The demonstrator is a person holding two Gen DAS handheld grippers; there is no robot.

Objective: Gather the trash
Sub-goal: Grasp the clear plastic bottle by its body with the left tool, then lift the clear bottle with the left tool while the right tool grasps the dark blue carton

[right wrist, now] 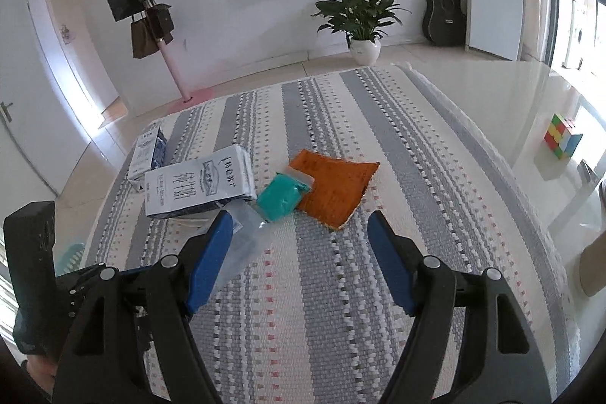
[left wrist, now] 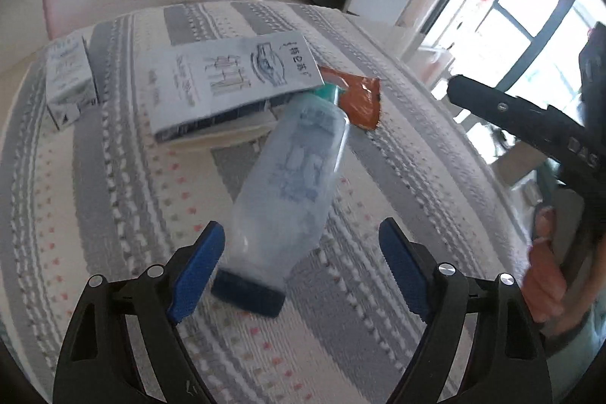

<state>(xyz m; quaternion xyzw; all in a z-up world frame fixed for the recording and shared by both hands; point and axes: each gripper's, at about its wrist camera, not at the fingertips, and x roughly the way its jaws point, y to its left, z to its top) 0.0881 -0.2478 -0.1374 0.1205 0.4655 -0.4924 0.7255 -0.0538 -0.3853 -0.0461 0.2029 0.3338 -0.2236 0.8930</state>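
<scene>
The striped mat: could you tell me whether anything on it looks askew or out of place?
Yes. A clear plastic bottle lies on its side, neck wedged under the big white carton, which lies flat. An orange wrapper and a teal packet lie crumpled beside it. Nothing looks spilled.

Bare striped cloth right of the bottle; large carton and orange wrapper crowding its far end.

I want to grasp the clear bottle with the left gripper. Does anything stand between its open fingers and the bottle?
Nothing visible does. The bottle lies on the striped cloth, its dark base just ahead of the open left gripper.
</scene>
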